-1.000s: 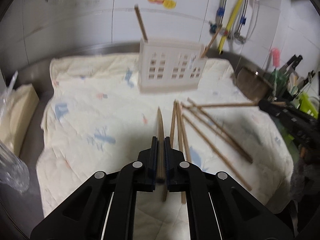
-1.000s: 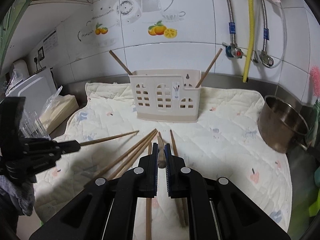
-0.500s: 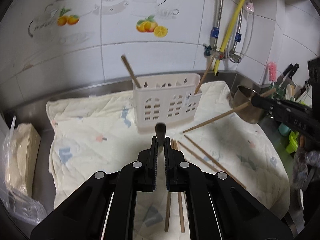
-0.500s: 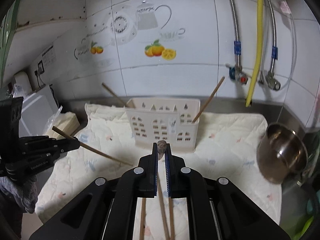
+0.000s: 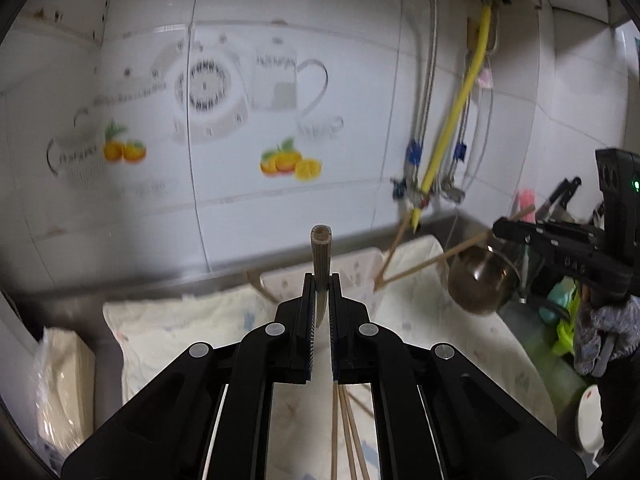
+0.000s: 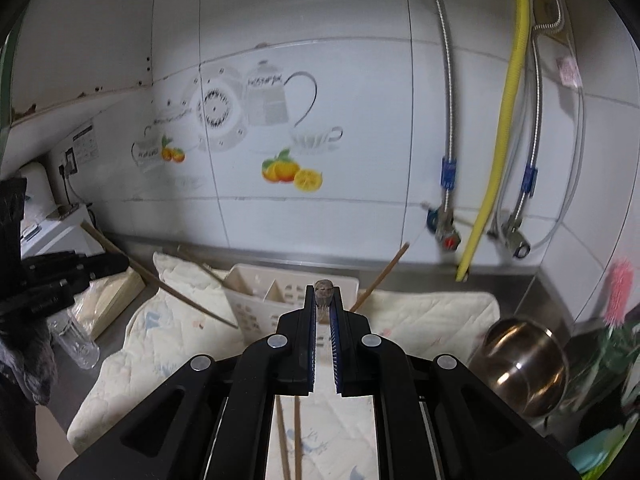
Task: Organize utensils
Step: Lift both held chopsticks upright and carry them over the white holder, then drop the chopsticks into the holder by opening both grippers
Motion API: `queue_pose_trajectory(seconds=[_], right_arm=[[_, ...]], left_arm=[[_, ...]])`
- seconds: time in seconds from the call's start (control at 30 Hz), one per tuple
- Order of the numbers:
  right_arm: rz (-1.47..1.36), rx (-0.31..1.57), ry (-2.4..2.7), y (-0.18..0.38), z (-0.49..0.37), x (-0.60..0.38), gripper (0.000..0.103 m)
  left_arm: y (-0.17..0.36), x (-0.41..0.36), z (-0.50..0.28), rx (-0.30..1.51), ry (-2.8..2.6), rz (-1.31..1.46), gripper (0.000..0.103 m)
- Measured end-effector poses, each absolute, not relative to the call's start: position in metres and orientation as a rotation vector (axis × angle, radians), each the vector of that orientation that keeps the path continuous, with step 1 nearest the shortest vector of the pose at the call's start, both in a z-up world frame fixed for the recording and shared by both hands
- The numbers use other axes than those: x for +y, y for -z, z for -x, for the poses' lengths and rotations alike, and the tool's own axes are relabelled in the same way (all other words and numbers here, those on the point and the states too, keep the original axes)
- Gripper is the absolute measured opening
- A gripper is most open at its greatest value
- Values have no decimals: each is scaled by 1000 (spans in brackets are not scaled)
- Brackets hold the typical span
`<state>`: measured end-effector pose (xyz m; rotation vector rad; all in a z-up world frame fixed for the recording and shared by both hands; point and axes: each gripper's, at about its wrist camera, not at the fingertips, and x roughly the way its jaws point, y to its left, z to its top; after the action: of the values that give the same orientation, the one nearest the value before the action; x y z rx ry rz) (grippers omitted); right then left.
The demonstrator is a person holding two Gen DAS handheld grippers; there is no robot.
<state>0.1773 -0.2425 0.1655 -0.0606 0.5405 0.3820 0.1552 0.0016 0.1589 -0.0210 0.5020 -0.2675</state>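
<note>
I have my left gripper [image 5: 321,280] and right gripper [image 6: 324,300] each clenched on a chopstick, two already stand in the holder [image 6: 256,300], and several lie on the cloth [image 6: 420,312].

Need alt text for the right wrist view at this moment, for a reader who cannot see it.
The right gripper holds a wooden chopstick end-on in shut jaws, raised above a cream slotted utensil holder on a quilted mat. Two chopsticks already lean in the holder; a steel pot sits right, and the left gripper carries another chopstick at left.
</note>
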Motion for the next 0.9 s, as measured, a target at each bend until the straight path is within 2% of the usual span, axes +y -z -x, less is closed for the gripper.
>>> queue_pose_trajectory(seconds=[0.23,0.9], right_arm=[[85,549,-368,-176,-202,-237,6],[102,719,-368,-128,-268,-219,7]], left_arm=[[-173,5,-185,474,208,10,5],[-108,3,-262,676,178,38,5]])
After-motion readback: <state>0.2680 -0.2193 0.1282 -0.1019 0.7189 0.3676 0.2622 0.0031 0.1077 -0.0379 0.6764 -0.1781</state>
